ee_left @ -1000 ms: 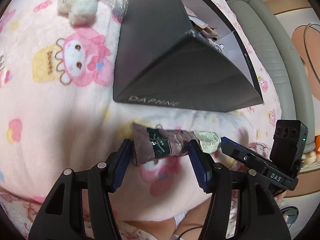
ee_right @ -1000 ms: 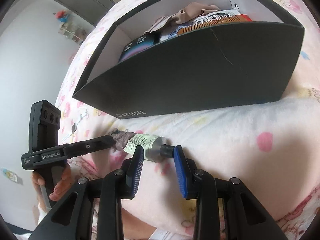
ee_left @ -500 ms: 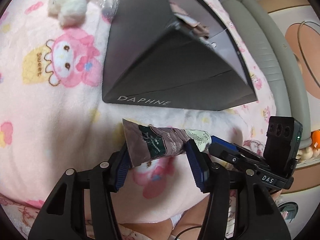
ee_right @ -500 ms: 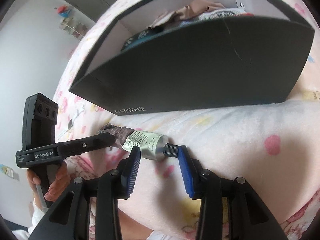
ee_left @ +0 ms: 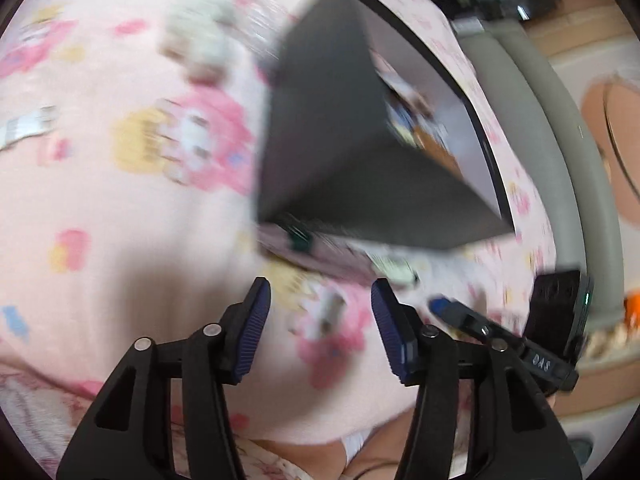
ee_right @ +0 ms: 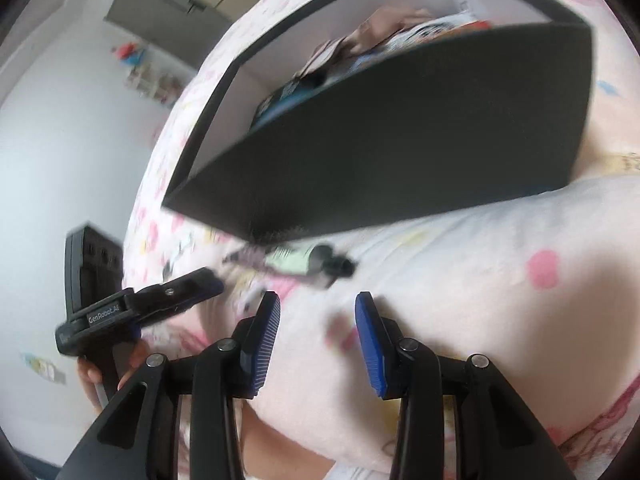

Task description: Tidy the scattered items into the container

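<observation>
A crumpled tube (ee_left: pixel 320 252) with a green label and black cap (ee_right: pixel 336 266) shows blurred at the foot of the black box's near wall (ee_right: pixel 400 160), just beyond both grippers. My left gripper (ee_left: pixel 320 286) has its jaws opening, with only blanket between the blue pads. My right gripper (ee_right: pixel 316 300) is open too, the tube (ee_right: pixel 296 264) ahead of its tips and not touched. The left gripper (ee_right: pixel 208 280) reaches in from the left in the right wrist view. The box (ee_left: pixel 340 140) holds cloth, packets and a book (ee_right: pixel 360 40).
Everything rests on a soft pink cartoon-print blanket (ee_left: pixel 120 220). A white plush toy (ee_left: pixel 200 40) lies left of the box. A grey padded rail (ee_left: pixel 560 140) runs along the right. A person's hand (ee_right: pixel 92 376) grips the left tool.
The tube was between the left pads with its cap between the right pads. Now it is free of both, farther ahead against the box. The left view has swung and blurred.
</observation>
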Available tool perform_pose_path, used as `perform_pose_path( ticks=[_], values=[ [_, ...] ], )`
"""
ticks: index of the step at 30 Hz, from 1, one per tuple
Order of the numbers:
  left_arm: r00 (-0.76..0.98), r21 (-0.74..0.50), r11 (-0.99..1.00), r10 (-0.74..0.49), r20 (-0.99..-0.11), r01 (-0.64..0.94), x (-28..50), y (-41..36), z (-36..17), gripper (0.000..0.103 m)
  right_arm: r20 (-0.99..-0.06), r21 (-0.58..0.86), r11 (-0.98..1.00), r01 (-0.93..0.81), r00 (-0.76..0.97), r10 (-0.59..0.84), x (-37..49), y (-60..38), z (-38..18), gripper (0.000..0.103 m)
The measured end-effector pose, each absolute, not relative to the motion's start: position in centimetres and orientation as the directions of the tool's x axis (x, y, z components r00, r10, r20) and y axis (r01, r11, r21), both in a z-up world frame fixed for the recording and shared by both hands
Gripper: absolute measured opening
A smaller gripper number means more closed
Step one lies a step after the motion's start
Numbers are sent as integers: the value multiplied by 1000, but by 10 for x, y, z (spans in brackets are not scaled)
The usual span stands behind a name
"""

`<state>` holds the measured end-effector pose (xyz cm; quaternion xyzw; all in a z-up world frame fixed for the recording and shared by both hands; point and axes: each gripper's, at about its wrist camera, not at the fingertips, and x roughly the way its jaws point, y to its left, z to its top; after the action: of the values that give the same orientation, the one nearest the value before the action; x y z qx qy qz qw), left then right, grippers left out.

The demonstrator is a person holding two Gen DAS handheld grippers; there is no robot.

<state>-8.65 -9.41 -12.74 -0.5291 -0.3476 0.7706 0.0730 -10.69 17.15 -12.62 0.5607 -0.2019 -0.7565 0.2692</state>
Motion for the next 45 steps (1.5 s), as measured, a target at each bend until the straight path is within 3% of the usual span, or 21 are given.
perform_pose_path(
  ticks=[4, 11, 19, 23, 32, 40, 41, 43, 45],
  values=[
    [-459, -617, -700, 443, -770, 360, -95, -110, -140, 55, -741, 623, -777, 94, -249, -624, -123, 174, -136, 36],
    [-375, -484, -794, 350, -859, 368, -115, -88, -152, 50, -778, 579, -807, 117, -219, -589, -134, 156, -142, 36],
    [-347, -518, -800, 413, -842, 304, -115, -74, -153, 50, -796, 553, -823, 128, -209, -568, -129, 149, -142, 38],
    [-340, -544, -771, 441, -831, 331, -120, -72, -161, 55, -801, 545, -826, 141, -204, -563, -141, 135, -147, 41],
    [-338, -523, -818, 434, -835, 241, -125, -47, -152, 56, -816, 491, -847, 203, -233, -529, -145, 118, -145, 41],
    [-420, -614, -767, 502, -756, 189, -99, -45, -119, 52, -773, 502, -823, 264, -291, -565, -123, 125, -106, 39],
    [-427, -646, -745, 535, -729, 170, -96, -44, -114, 43, -764, 502, -819, 279, -301, -571, -121, 127, -101, 39],
    [-438, -718, -685, 612, -659, 124, -91, -39, -103, 42, -718, 570, -760, 312, -260, -646, -117, 125, -94, 37],
    [-450, -674, -732, 570, -687, 102, -90, -28, -90, 42, -679, 620, -707, 339, -219, -700, -114, 121, -91, 37]
  ],
)
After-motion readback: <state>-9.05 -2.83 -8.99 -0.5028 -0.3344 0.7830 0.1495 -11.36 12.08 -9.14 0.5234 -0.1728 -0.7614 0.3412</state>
